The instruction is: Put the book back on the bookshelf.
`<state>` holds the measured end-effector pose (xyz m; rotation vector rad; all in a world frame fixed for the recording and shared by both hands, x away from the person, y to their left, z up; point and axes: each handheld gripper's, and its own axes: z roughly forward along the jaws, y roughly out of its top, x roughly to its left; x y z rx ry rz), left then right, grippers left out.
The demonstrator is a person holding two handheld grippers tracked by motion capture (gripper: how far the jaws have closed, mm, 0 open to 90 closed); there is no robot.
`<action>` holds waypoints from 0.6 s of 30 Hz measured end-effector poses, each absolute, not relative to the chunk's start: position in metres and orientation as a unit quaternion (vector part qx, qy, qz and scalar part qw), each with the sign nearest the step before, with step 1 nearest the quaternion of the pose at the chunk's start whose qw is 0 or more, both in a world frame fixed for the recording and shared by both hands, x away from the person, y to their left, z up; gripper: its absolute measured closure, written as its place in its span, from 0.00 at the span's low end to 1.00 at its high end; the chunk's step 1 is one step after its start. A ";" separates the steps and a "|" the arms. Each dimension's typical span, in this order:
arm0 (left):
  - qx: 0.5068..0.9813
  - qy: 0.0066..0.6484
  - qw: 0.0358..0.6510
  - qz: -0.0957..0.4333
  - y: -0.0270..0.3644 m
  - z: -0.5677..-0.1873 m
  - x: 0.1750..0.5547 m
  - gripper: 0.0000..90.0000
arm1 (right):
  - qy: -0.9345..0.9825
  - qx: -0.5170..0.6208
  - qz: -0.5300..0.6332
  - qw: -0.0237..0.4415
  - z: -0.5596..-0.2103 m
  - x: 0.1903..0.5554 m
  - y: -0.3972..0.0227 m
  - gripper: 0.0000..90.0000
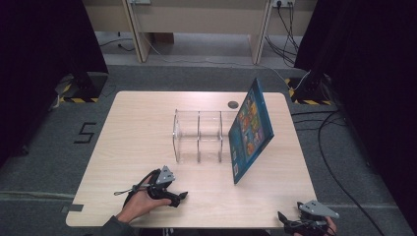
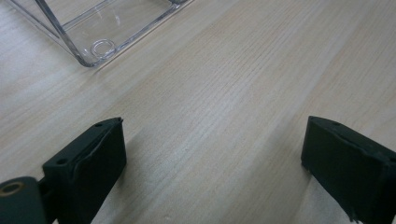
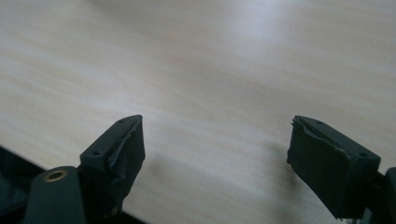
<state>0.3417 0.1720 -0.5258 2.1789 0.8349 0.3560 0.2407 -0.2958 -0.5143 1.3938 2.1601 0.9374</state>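
Book (image 1: pixel 251 130): leans tilted against clear rack (image 1: pixel 199 135) toward tabletop's (image 1: pixel 137 142) right edge, long axis running near-to-far. My right gripper (image 1: pixel 290 225), near right corner, nearer; left gripper (image 1: pixel 178 197) near edge. Both jaws spread, empty.

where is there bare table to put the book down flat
Widest bare patch: left of the clear rack, out to the table edge. Also the front strip between left tool and right tool. Crowded where the book leans on the rack.
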 end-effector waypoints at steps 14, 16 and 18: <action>0.854 0.327 0.381 0.139 0.172 -0.526 0.342 0.06 | 0.788 0.472 0.337 0.208 -0.521 0.236 -0.295 0.16; 0.854 0.327 0.381 0.139 0.172 -0.526 0.342 0.06 | 0.788 0.472 0.337 0.208 -0.521 0.236 -0.295 0.16; 0.854 0.327 0.381 0.139 0.172 -0.526 0.342 0.06 | 0.788 0.471 0.337 0.208 -0.521 0.236 -0.295 0.16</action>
